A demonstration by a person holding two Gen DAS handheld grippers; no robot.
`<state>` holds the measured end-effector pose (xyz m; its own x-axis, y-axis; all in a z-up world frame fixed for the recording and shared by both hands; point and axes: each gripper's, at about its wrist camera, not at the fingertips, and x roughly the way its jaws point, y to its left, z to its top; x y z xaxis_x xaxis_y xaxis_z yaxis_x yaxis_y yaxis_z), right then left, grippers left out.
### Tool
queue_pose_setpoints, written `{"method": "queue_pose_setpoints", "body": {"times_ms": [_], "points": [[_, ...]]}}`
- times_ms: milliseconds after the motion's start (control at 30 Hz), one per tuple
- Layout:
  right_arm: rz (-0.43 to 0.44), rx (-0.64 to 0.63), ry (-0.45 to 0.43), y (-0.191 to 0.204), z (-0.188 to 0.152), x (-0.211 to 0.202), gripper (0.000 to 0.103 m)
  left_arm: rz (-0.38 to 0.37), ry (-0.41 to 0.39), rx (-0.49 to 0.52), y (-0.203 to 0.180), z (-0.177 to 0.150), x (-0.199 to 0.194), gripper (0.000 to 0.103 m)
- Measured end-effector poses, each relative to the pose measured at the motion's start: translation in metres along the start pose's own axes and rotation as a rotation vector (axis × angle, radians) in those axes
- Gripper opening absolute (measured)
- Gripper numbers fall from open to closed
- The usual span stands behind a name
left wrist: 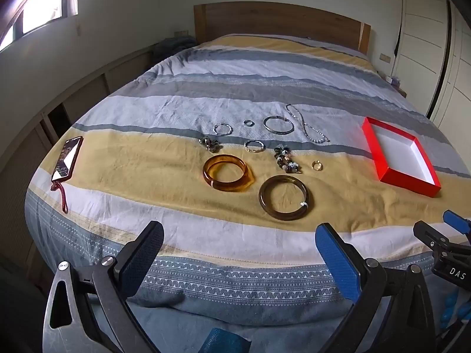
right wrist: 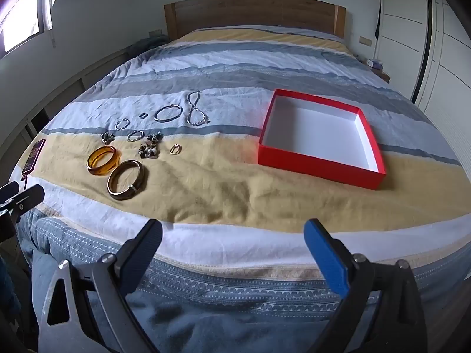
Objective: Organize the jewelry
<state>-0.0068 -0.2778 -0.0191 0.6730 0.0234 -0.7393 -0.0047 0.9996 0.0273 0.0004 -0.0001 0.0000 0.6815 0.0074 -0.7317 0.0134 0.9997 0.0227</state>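
We look along both tools at a bed (left wrist: 265,88) with a striped cover, where the jewelry lies spread out on the yellow and white bands. Nearest us sit two thick bangles flat on the cover: an amber bangle (left wrist: 228,172) and, just to its right, a dark brown bangle (left wrist: 284,197) with a small white tag on its rim. Behind them lie a bead bracelet (left wrist: 285,158) bunched into a strip that runs away from us, a small gold ring (left wrist: 316,165), a thin gold bracelet (left wrist: 254,146) and a dark cluster piece (left wrist: 209,144). Farther back lie a silver hoop (left wrist: 278,125), a twisted silver bracelet (left wrist: 222,129), a tiny ring (left wrist: 248,123) and a pearl necklace (left wrist: 309,125), its long axis running away from us and crossed into a figure eight.

A red box (right wrist: 321,164) with a white inside sits open and empty, well to the right of the jewelry, one corner pointing toward the headboard (right wrist: 253,11). A phone (left wrist: 67,158) with a red cord lies at the left edge of the bed.

Our left tool (left wrist: 239,253) and right tool (right wrist: 232,250) both hover over the near edge of the bed, fingers spread wide with nothing between them. In the left view the right tool's body shows the letters "DAS".
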Motion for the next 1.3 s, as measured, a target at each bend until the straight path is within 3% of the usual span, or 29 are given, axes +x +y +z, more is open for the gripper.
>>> {"method": "queue_pose_setpoints", "body": {"times_ms": [1300], "points": [[-0.027,-0.037,0.077,0.012,-0.003,0.022,0.098,-0.012,0.034,0.03,0.005,-0.002,0.025,0.101]]}}
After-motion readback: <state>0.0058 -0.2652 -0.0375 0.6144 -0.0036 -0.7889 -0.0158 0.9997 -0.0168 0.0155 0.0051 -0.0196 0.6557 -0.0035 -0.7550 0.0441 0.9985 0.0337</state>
